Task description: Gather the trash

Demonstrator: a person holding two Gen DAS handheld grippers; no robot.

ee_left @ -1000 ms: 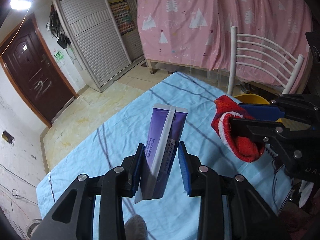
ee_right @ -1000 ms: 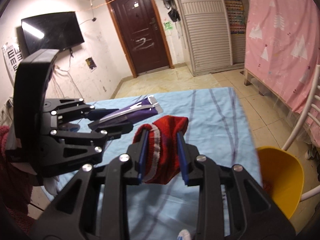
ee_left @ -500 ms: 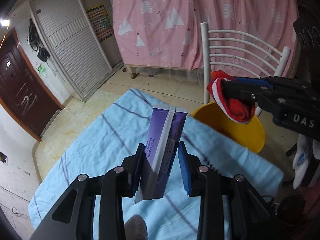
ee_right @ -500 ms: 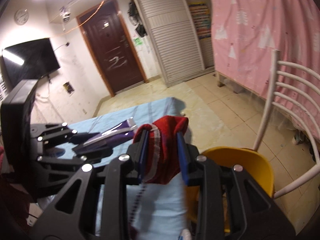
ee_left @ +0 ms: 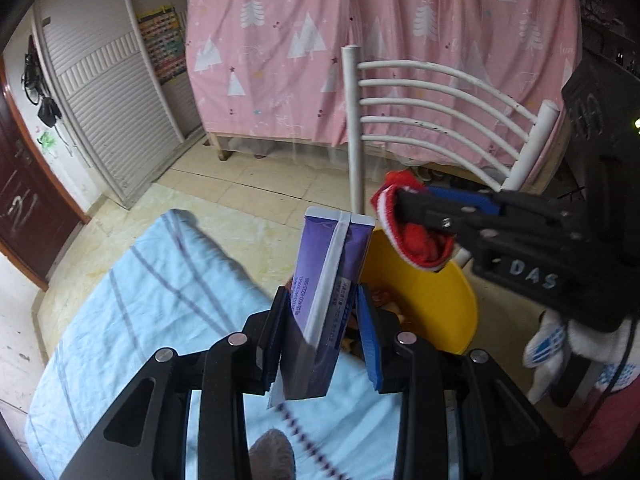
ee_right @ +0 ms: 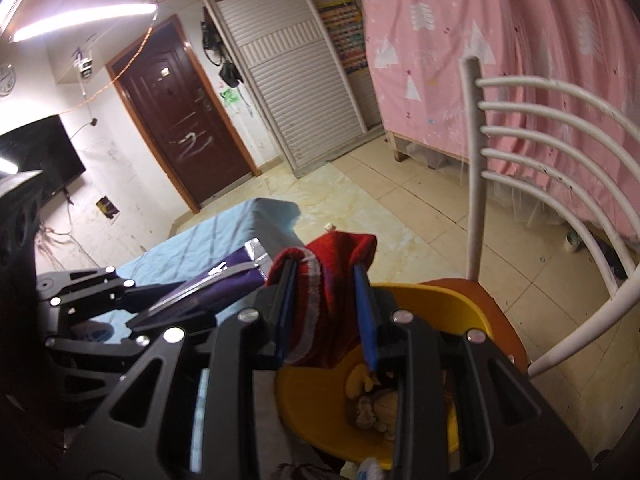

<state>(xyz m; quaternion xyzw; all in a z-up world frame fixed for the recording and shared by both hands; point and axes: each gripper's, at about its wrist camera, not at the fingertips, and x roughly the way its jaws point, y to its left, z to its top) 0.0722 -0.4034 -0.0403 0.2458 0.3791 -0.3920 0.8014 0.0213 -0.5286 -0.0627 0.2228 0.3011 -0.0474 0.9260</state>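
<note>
Left hand-held gripper [ee_left: 323, 330]: tilted steeply downward, clamped on purple tube [ee_left: 329, 280], over worktop [ee_left: 160, 300] edge beside yellow bin [ee_left: 440, 300]. Right hand-held gripper [ee_right: 326, 316]: angled down, gripping red sock [ee_right: 324, 280] above the bin on chair [ee_right: 500, 312].

Below my right jaws the yellow bin [ee_right: 460, 304] is gaping open; scraps are filling only its bottom. Just beyond, the white chair back [ee_right: 560, 168] is blocking passage.
</note>
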